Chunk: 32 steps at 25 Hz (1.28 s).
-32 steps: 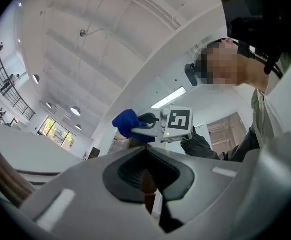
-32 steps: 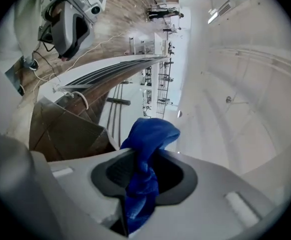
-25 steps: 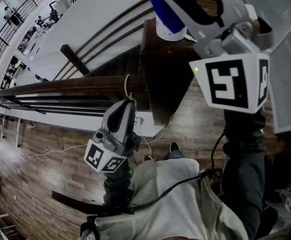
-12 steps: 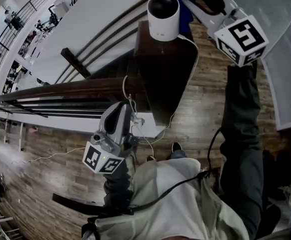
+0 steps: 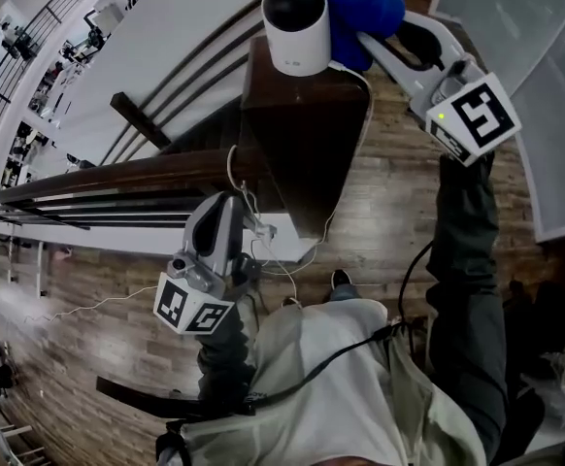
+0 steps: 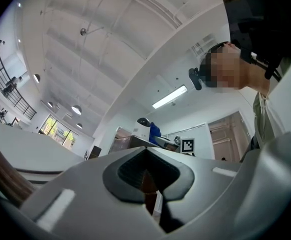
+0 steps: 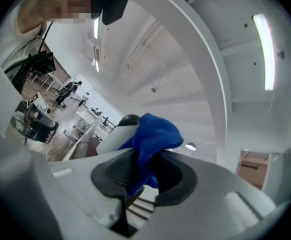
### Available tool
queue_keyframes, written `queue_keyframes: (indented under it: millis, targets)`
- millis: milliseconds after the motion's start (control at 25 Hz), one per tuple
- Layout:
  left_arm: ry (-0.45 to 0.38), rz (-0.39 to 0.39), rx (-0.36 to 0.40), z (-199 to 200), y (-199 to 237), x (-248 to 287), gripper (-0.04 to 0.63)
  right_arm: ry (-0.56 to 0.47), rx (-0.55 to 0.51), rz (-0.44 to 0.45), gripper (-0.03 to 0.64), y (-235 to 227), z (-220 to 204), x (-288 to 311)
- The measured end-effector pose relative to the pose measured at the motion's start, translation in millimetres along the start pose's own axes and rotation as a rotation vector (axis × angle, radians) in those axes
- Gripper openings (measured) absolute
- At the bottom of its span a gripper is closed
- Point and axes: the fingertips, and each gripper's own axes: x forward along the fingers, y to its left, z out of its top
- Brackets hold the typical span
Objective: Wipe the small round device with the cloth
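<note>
The small round device point(image 5: 297, 22) is a white cylinder with a black dome; it stands on a dark wooden post top point(image 5: 302, 115). My right gripper point(image 5: 368, 35) is shut on a bunched blue cloth point(image 5: 362, 10), which presses against the device's right side. In the right gripper view the cloth point(image 7: 153, 139) sticks out between the jaws of the right gripper point(image 7: 140, 181), with the device point(image 7: 121, 129) just behind it. My left gripper point(image 5: 226, 210) hangs low beside the railing, shut and holding nothing. In the left gripper view the left gripper point(image 6: 148, 184) points up, and the device point(image 6: 144, 123) and the cloth point(image 6: 154, 130) show small and far off.
A dark wooden handrail point(image 5: 117, 173) runs left from the post. A white cable point(image 5: 346, 163) hangs down the post's side to the wooden floor point(image 5: 389, 212). A glass panel point(image 5: 554, 115) stands at the right. The person's shoe point(image 5: 339, 283) is below the post.
The right gripper with the cloth has come off the device's top, away from the camera, and now sits at its right side. The left gripper has hardly moved.
</note>
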Motion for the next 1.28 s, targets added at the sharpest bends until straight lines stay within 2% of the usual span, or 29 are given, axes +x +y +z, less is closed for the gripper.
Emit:
queue_keyframes:
  millis: [120,240,360,440,560,720,840,920,1000,1080,1160,1280]
  targets:
    - [0.002,-0.005,-0.007,-4,3,7,0.002,-0.085,-0.083,-0.085,0.1,-20,40,-10]
    - [0.001,-0.018,-0.018,-9,3,13,0.003,-0.136,-0.267,-0.152,0.1,-22,86,-3]
    - [0.009,-0.034,-0.026,-14,1,18,0.003,-0.136,-0.471,-0.137,0.1,-5,114,23]
    - [0.011,-0.04,-0.03,-16,-1,21,0.003,-0.079,-0.555,-0.089,0.1,10,112,40]
    - [0.008,-0.039,-0.031,-17,-2,20,0.002,-0.012,-0.576,-0.004,0.098,30,97,44]
    - [0.008,-0.025,-0.03,-16,5,16,0.002,0.017,-0.562,0.012,0.098,52,83,30]
    - [0.006,-0.018,-0.025,-14,8,13,0.003,0.065,-0.691,0.047,0.098,77,73,25]
    - [0.004,-0.02,-0.023,-14,10,10,0.002,0.023,-0.743,0.023,0.098,74,89,29]
    - [0.005,-0.023,-0.025,-15,11,8,0.002,-0.001,-0.699,-0.024,0.098,52,105,38]
    - [0.004,-0.026,-0.029,-14,11,10,0.003,0.105,-0.56,-0.056,0.098,19,98,51]
    - [0.003,-0.028,-0.032,-12,10,11,0.003,0.194,-0.469,0.006,0.098,4,91,70]
    - [0.002,-0.03,-0.035,-11,8,9,0.002,0.17,-0.385,0.133,0.098,8,98,90]
